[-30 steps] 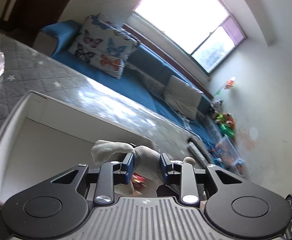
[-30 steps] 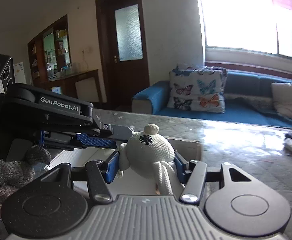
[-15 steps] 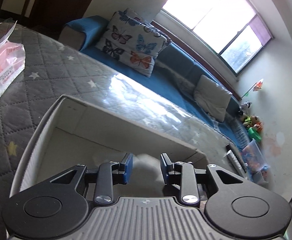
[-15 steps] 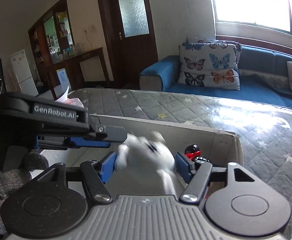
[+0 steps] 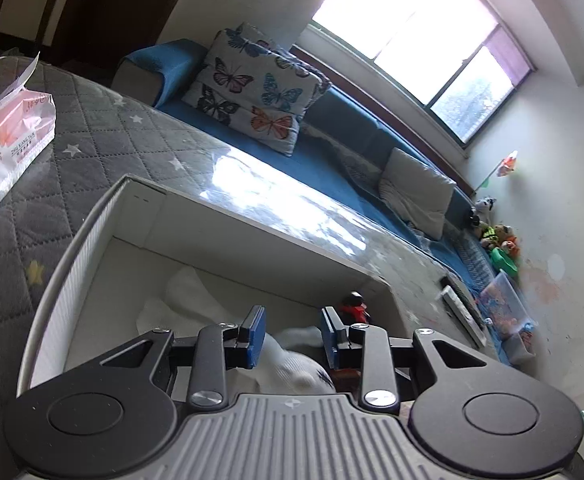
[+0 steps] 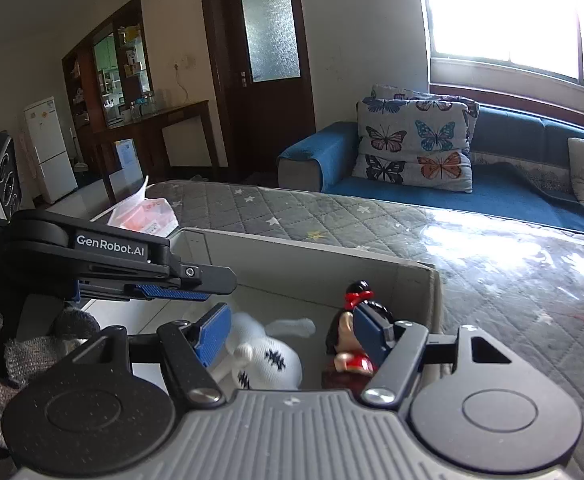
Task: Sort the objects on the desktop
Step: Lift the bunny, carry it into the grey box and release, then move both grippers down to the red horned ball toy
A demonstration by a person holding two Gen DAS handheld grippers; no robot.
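Right gripper (image 6: pixel 289 334) fingers had just been opening, stood wide; white knitted doll (image 6: pixel 267 362) lay loose in box (image 6: pixel 416 276), beside figurine (image 6: pixel 350 344). Right view alone showed left gripper (image 6: pixel 179 286) from side. Left gripper (image 5: pixel 292 338) fingers narrow, had just been opening, doll (image 5: pixel 300 364) below, untouched. Left view alone showed crumpled paper (image 5: pixel 183 300).
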